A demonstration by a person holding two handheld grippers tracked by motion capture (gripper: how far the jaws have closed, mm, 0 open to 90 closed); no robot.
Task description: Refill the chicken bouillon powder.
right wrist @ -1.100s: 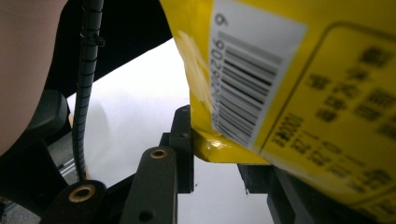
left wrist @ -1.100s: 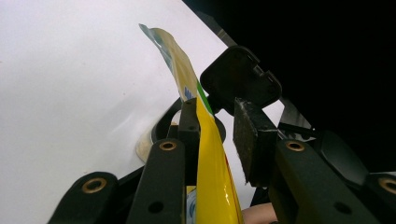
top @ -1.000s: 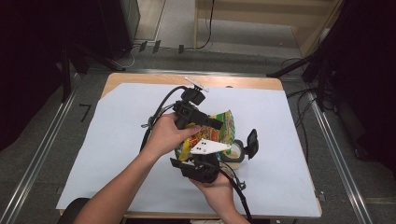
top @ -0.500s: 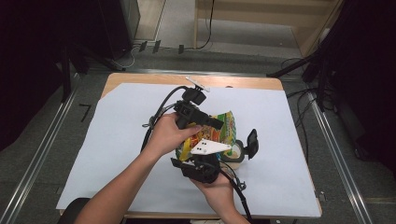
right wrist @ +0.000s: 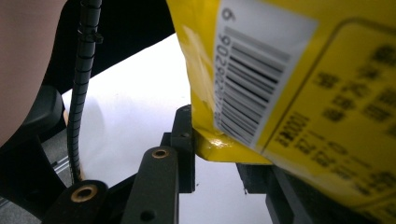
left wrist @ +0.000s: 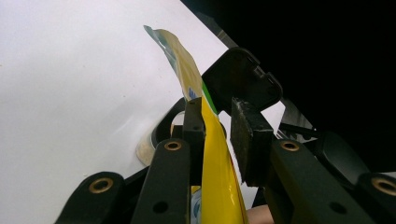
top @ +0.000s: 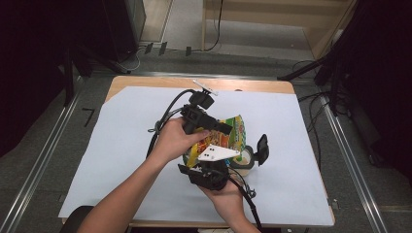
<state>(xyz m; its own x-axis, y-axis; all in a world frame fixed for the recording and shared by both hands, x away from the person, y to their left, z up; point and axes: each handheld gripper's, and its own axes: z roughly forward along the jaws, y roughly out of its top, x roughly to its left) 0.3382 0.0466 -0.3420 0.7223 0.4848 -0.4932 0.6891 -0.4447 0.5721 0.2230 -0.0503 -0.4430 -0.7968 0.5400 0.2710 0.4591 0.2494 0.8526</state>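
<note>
Nearest the person, the right hand-held gripper [top: 219, 162] sits low over the white paper-covered surface [top: 121, 145], its jaws clamped on the bottom corner of the yellow printed plastic snack bag [right wrist: 299, 84]; in the right gripper view the barcode panel hangs just above the pinched corner. The bag [top: 224, 138] stands up off the surface between the two tools. Beside it on the right lies a roll of tape [top: 244, 159], flat on the paper. Farther off, the left hand-held gripper [top: 221, 128] grasps the bag's upper edge; in the left gripper view the thin yellow film [left wrist: 212, 154] runs between the jaws, against the left pad.
</note>
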